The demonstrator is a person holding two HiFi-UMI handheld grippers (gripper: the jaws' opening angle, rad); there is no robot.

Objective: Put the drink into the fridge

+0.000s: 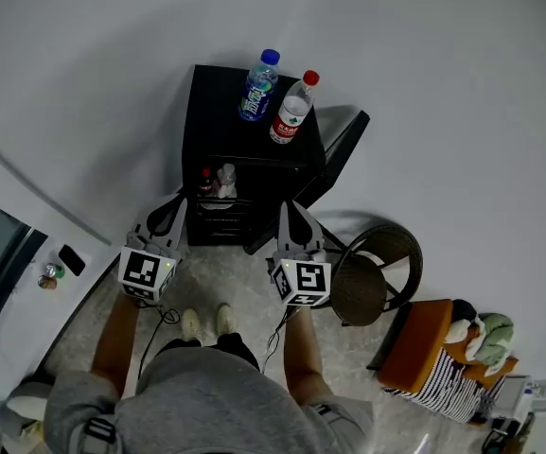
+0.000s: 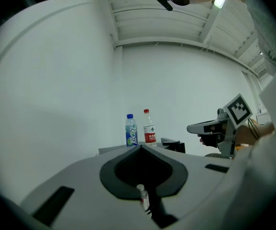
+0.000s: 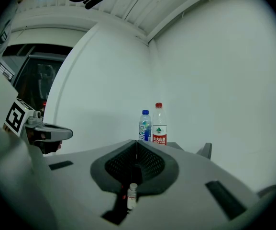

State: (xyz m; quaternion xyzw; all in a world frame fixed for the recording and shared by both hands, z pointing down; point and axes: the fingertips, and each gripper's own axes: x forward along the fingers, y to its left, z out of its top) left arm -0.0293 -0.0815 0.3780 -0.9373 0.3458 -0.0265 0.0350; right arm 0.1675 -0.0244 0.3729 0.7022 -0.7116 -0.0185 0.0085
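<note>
Drink: blue-capped bottle [image 1: 258,86] and red-capped bottle [image 1: 293,108], upright and just beside each other on top of the black fridge [image 1: 218,102]; probably moderately heavy, smooth and slightly yielding, best taken round the labelled mid-body. Left tool [image 1: 176,204] and right tool [image 1: 290,211]: both closed, empty, level before the shelves. Door [image 1: 334,159] hangs open rightward, stool [image 1: 377,272] near it; free room above the bottles.

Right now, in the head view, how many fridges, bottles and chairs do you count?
Fridge: 1
Bottles: 4 (blue-capped bottle and red-capped bottle on top; dark bottle and clear bottle inside)
Chair: 1
Total: 6
</note>
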